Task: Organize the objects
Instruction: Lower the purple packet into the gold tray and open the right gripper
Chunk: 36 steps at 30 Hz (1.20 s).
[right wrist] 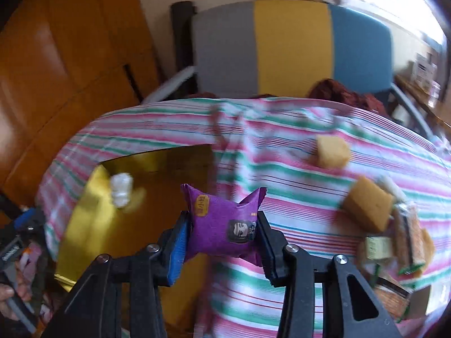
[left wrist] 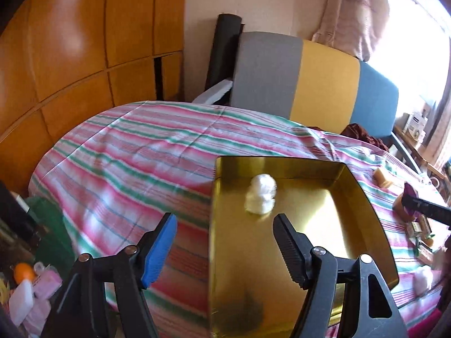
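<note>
Far left, orange-brown glossy wooden cabinet doors (left wrist: 84, 42). Below them, round table under a pink, green and white striped cloth (left wrist: 135, 152). Left gripper (left wrist: 225, 239) above the near left edge of a shallow rectangular gold metal tray (left wrist: 363, 194); jaws apart, nothing between them, blue pad on one finger. Inside tray, toward its far end, one white fluffy cotton ball (left wrist: 260, 194), lying free of the walls. Behind table, chair back in grey, yellow and blue fabric panels (left wrist: 315, 81). Right gripper (right wrist: 222, 239) raised over the cloth just beside the tray's right side, jaws clamped on a purple crinkled foil snack packet (right wrist: 222, 222), pads pressing both its sides, packet clear of the table. Further right on cloth, two tan sponge-like cubes (right wrist: 332, 152), well apart from the tray. Near right edge, blurred pile of small wrapped packets (right wrist: 406, 239), contents not legible.
</note>
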Motion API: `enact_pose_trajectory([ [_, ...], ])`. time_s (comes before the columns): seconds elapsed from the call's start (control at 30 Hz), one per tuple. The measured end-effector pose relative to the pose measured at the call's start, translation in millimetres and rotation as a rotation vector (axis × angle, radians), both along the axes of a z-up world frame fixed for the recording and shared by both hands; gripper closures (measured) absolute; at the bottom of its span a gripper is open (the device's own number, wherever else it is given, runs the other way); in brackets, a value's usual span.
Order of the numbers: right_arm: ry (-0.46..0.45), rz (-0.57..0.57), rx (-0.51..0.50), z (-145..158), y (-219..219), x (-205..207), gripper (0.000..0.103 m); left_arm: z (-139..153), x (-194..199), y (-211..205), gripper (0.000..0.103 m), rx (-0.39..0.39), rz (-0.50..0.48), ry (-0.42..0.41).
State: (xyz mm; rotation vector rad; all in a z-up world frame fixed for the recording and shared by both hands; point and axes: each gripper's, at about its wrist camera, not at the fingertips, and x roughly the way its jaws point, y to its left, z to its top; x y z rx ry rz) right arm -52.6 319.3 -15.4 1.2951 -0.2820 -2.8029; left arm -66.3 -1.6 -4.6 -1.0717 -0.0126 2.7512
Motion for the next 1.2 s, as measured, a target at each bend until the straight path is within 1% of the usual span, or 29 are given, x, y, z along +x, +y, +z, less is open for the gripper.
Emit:
enact_pose_trajectory([
  [0.07,-0.01,0.08,-0.012,-1.2,-29.2,-10.1,0.058,-2.8,2.9,-10.9,0.029,0.004,0.024,-0.008],
  [0.17,-0.059,0.182,-0.016,-16.9,-76.8,-32.9,0.058,-8.6,5.2,-27.4,0.028,0.01,0.056,-0.026],
  [0.23,-0.106,0.205,-0.029,-32.0,-100.0,-50.8,0.058,-12.0,7.2,-35.8,0.028,0.02,0.072,-0.037],
  [0.37,-0.205,0.253,-0.086,-65.8,-143.2,-83.4,0.056,-19.9,8.5,-47.1,0.027,0.028,0.091,-0.059],
  [0.43,-0.242,0.271,-0.11,-78.4,-159.2,-95.8,0.055,-22.0,8.3,-49.6,0.027,0.03,0.096,-0.062],
  [0.5,-0.258,0.276,-0.121,-86.7,-169.2,-101.7,0.053,-23.6,8.4,-50.6,0.026,0.029,0.099,-0.062],
  [0.6,-0.26,0.274,-0.139,-89.7,-176.7,-105.5,0.051,-25.0,8.2,-51.2,0.026,0.028,0.1,-0.062],
  [0.7,-0.245,0.294,-0.192,-84.9,-177.9,-105.1,0.045,-27.5,7.9,-50.8,0.024,0.025,0.102,-0.07],
  [0.77,-0.237,0.298,-0.223,-79.4,-175.0,-103.0,0.042,-27.6,7.6,-50.6,0.024,0.025,0.101,-0.072],
  [0.9,-0.193,0.285,-0.246,-63.8,-163.4,-91.3,0.038,-23.6,10.5,-48.5,0.023,0.019,0.096,-0.059],
  [0.93,-0.185,0.284,-0.246,-60.5,-162.3,-89.3,0.035,-22.4,11.6,-47.3,0.022,0.016,0.094,-0.054],
  [0.97,-0.179,0.289,-0.252,-57.6,-160.9,-87.0,0.031,-21.7,12.2,-46.2,0.021,0.015,0.093,-0.051],
  [1.0,-0.175,0.296,-0.262,-55.6,-161.2,-86.3,0.029,-20.9,12.7,-45.2,0.021,0.014,0.093,-0.05],
  [1.13,-0.154,0.294,-0.266,-46.1,-159.5,-81.0,0.028,-15.1,17.0,-40.0,0.021,-0.002,0.082,-0.031],
  [1.2,-0.131,0.287,-0.24,-39.8,-156.1,-72.4,0.028,-12.2,17.6,-38.2,0.021,-0.009,0.078,-0.022],
])
